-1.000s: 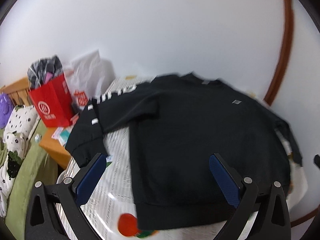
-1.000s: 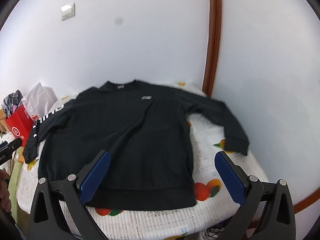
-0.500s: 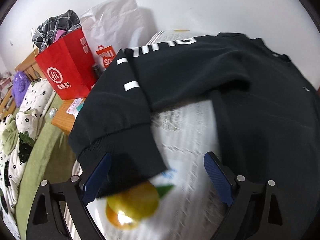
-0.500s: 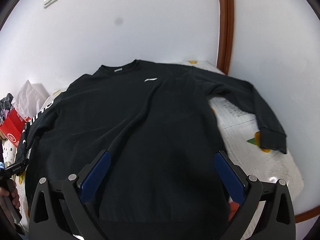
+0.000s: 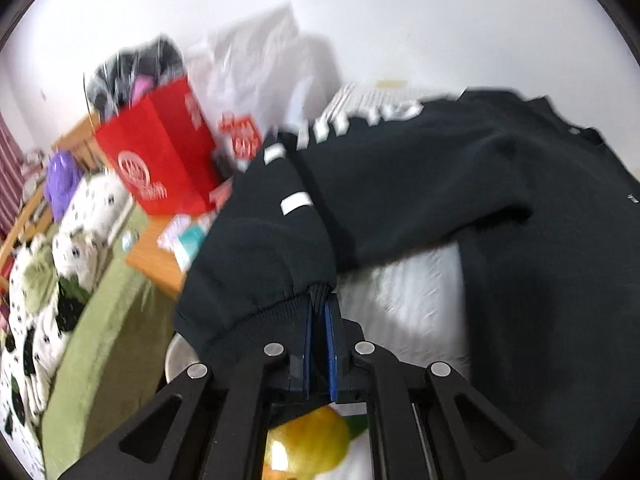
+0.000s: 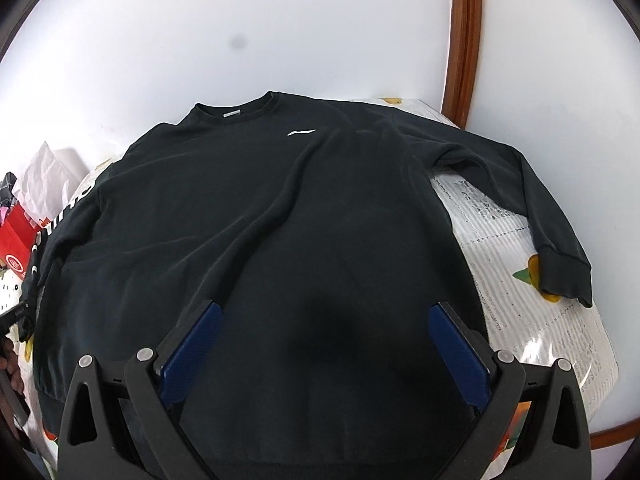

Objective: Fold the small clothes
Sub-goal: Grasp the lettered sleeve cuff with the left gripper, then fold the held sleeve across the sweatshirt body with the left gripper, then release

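A black long-sleeved sweatshirt [image 6: 280, 216] lies flat, front up, on a table with a fruit-print cloth [image 6: 520, 280]. Its left sleeve [image 5: 280, 248], with white marks, reaches toward the table's left edge. My left gripper [image 5: 319, 312] is shut on the ribbed cuff [image 5: 256, 312] of that sleeve, with the fabric pinched between the blue pads. My right gripper [image 6: 324, 332] stands open just above the lower body of the sweatshirt, with nothing between its fingers. The right sleeve [image 6: 540, 232] lies spread out toward the table's right edge.
A red paper bag [image 5: 156, 156] and a white plastic bag [image 5: 256, 80] stand left of the table on a wooden surface [image 5: 156, 256]. A green couch with spotted cushions [image 5: 80, 280] sits at far left. A white wall [image 6: 280, 20] and a brown door frame [image 6: 460, 40] stand behind.
My left gripper went from wide open over the shirt to the left sleeve's end and shut on the cuff. My right gripper came down closer over the shirt's body, still open.
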A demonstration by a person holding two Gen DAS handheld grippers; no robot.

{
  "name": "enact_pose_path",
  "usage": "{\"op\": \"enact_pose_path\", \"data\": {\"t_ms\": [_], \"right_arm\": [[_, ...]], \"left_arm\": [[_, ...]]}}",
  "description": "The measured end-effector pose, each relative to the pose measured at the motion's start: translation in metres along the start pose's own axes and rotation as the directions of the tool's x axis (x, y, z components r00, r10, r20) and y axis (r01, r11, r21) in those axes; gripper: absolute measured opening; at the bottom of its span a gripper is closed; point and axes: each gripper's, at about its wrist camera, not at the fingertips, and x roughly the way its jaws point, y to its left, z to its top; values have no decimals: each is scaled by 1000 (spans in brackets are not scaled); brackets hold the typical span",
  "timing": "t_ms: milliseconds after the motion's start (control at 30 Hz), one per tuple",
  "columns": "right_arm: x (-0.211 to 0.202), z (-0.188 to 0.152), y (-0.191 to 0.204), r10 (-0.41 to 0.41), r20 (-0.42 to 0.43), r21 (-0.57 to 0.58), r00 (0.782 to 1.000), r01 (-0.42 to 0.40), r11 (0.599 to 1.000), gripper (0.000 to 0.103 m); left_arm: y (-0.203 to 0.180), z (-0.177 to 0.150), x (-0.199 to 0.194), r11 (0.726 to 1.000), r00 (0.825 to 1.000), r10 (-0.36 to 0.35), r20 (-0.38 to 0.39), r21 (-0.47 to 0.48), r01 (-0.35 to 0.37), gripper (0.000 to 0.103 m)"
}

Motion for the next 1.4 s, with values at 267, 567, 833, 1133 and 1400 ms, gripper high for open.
{"op": "enact_pose_path", "data": {"t_ms": [267,567,833,1133,1400], "right_arm": [[-16,3,-14,22,41,-27,999,-21,999,101],[-30,13,-53,55,61,-31,997,-53,998,100],[-39,21,-106,21,103,0,994,-22,1000,100],[-36,4,-176,-105,72,60,992,101,993,100],[-28,-1,-188,-119,39,74,992,116,990,100]], "left_arm": [[-40,25,-70,991,986,-129,102,42,125,6],[-124,49,-118,958,950,-281,139,104,268,6],[-224,66,-134,905,903,-408,131,185,383,6],[-314,50,-127,829,854,-519,43,268,491,6],[-335,39,-129,765,807,-589,-38,297,572,12]]}}
